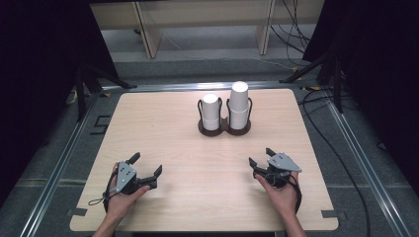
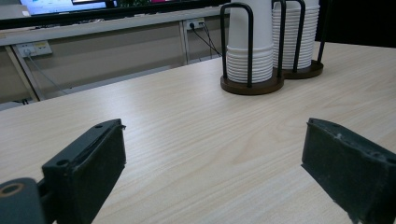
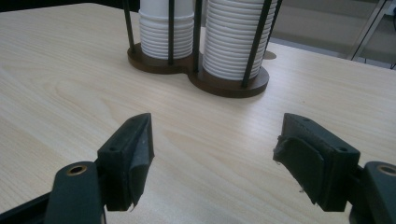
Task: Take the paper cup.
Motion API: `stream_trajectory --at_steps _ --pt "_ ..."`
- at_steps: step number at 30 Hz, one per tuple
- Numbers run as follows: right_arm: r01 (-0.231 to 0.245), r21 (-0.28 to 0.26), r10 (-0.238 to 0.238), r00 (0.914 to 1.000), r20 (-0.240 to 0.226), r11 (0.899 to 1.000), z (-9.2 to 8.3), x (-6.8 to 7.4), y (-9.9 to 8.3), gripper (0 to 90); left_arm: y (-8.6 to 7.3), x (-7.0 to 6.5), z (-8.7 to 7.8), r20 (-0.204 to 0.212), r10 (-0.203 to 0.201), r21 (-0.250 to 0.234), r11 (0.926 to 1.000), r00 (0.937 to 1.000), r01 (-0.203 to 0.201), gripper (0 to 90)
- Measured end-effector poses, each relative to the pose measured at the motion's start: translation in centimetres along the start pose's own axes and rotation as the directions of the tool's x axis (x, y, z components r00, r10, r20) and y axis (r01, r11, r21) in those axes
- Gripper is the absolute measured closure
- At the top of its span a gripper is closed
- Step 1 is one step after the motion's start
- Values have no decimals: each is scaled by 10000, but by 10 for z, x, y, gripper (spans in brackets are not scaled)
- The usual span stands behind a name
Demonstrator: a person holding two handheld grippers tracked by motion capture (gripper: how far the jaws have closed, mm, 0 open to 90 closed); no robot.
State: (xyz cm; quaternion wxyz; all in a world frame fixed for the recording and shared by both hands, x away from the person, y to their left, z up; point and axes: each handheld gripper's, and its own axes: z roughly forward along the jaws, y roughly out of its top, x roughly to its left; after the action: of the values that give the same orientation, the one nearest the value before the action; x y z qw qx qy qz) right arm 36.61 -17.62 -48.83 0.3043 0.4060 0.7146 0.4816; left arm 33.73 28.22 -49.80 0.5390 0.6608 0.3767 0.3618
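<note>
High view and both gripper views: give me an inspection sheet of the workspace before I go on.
Surface: light wooden table, bare in front of both grippers.
Job's things: two stacks of white paper cups in a dark twin cup holder at the far middle; left stack lower, right stack taller.
Clutter: nothing seen.
Grippers: left gripper and right gripper open, holding nothing, near the table's near edge.
Cables: a bundle on the floor right of the table.
Surroundings: dark curtains at both sides, pale wooden shelving behind.
</note>
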Motion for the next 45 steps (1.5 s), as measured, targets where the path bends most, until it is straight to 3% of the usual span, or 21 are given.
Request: stream_trajectory --at_steps 1,2,4,5,6,8,9,12,14,16,19,21,23,26,29,33,34,38,40,42,45 --pt "359 -163 -356 9992 171 9992 0 -2 0 271 0 0 0 -4 -15 35 10000 10000 15 54" --pt "354 -125 -353 9993 144 9993 0 -2 0 273 0 0 1 0 -76 16 10000 10000 76 54" --pt "-20 -199 18 10000 -94 9998 1 -2 0 287 0 0 2 6 -67 21 10000 10000 67 54" --pt "233 -290 -236 9997 -105 9993 0 -4 0 289 0 -1 4 90 31 -152 9999 10000 -30 53" --pt "-48 -423 39 9998 -213 9991 0 -4 0 290 0 -1 4 87 112 -29 9999 9999 -111 52" --pt "158 -477 -161 9999 -61 9987 0 -5 1 291 0 -2 4 145 141 -40 9999 9998 -141 52" --pt "4 -414 -12 9998 -180 9991 0 -3 2 290 1 -2 5 186 127 18 9999 9997 -128 52" --pt "-346 -582 321 9986 -428 9977 -1 1 11 294 5 -3 12 583 311 33 9995 9978 -314 62" --pt "-43 -624 22 9994 -334 9980 0 2 16 296 6 -3 16 649 287 -173 9995 9975 -276 67" --pt "-74 -916 22 9984 -569 9958 5 5 21 298 10 -3 20 803 358 -11 9994 9961 -359 70" --pt "59 -804 -105 9984 -561 9967 7 8 27 301 18 -3 35 1067 416 124 9990 9934 -432 83" --pt "-160 -962 94 9976 -691 9952 10 10 30 303 20 -3 39 1136 466 171 9987 9924 -489 92" --pt "-132 -1009 50 9967 -812 9948 13 10 39 310 25 -6 55 1562 452 248 9985 9867 -497 121" --pt "38 -1085 -119 9972 -745 9941 17 9 46 313 28 -10 68 1768 532 316 9977 9828 -596 137" --pt "63 -1200 -166 9962 -853 9928 27 12 58 323 33 -18 94 2064 552 411 9970 9769 -651 138" --pt "-131 -1310 -24 9931 -1174 9913 41 13 74 339 41 -22 113 2222 586 456 9965 9732 -704 141" --pt "-133 -1157 3 9937 -1124 9932 43 14 79 341 46 -24 126 2226 660 506 9956 9727 -792 142" --pt "15 -1260 -158 9936 -1123 9920 52 17 90 345 51 -27 145 2310 771 615 9937 9699 -937 145" --pt "-197 -1292 29 9917 -1285 9914 59 21 97 347 52 -29 155 2348 810 734 9922 9687 -1007 150" --pt "-243 -1284 58 9897 -1430 9914 72 26 108 351 53 -32 172 2506 859 925 9894 9643 -1122 154" --pt "187 -1364 -371 9904 -1335 9905 87 30 120 354 52 -33 188 2471 944 1080 9864 9644 -1242 167"
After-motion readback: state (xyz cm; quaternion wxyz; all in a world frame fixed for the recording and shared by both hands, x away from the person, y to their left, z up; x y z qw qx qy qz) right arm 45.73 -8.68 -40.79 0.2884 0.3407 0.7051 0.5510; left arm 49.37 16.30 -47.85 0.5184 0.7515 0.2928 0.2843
